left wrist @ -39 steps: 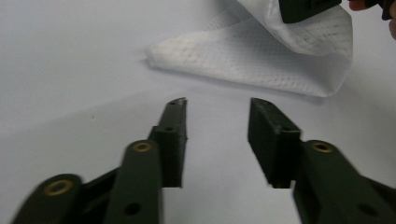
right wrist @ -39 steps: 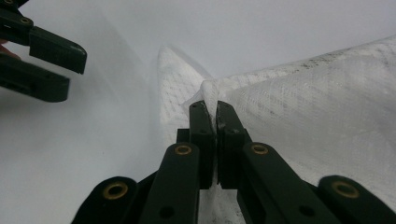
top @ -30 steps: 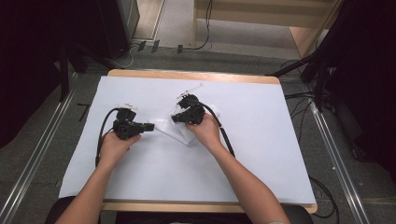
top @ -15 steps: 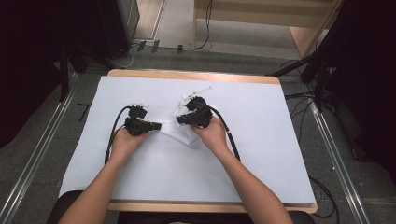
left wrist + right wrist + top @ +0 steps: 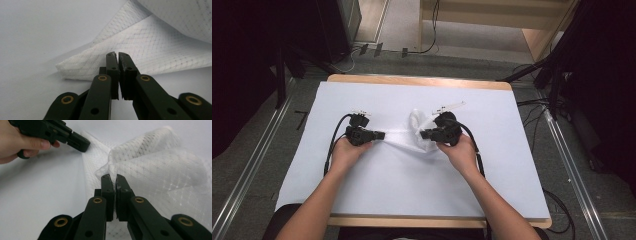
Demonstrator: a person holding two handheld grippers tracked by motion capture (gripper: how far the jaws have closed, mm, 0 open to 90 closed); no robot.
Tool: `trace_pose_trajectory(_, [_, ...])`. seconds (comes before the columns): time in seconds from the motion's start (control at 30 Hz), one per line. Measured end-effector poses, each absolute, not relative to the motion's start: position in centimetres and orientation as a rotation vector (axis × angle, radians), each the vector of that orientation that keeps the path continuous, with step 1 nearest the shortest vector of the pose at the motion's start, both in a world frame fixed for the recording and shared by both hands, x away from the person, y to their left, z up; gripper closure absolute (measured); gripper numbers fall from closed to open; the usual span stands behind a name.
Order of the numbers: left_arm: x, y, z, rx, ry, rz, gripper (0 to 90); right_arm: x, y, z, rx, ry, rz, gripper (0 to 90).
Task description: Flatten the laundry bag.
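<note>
The right gripper (image 5: 112,178) is pinching a bunched corner of the white cloth (image 5: 160,167) between closed jaws, lifting it slightly. The left gripper (image 5: 117,55) is sitting nearly shut, a sliver of gap between its tips, nosing the cloth's folded edge at twelve o'clock without clamping it. The cloth (image 5: 412,134) is stretching between both across the table (image 5: 412,200).

cloth between two grippers at mid-table

on the table (image 5: 512,200) the cloth (image 5: 412,135) lay near the centre, bunched up toward 3 o'clock; the left gripper (image 5: 381,134) sat at its 9 o'clock corner, the right gripper (image 5: 423,134) at its 3 o'clock side, each hand behind its gripper toward 6 o'clock.
</note>
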State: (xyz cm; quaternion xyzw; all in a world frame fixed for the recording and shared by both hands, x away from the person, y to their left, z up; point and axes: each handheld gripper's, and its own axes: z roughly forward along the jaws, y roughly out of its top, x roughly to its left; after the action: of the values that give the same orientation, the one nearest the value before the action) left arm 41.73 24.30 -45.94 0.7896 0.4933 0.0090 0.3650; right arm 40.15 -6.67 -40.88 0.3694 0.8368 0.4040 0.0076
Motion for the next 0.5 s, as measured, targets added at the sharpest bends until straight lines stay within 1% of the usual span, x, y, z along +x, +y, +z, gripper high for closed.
trace_pose_trajectory(0.13, [41.7, 24.3, -45.9, 2.031, 1.267, 0.024, 88.0, 38.9, -8.4, -41.5, 1.187, 2.613, 1.262, 88.6])
trace_pose_trajectory(0.5, [41.7, 24.4, -46.0, 2.033, 1.262, 0.014, 87.6, 35.8, -11.3, -42.9, 1.269, 2.610, 1.284, 88.9])
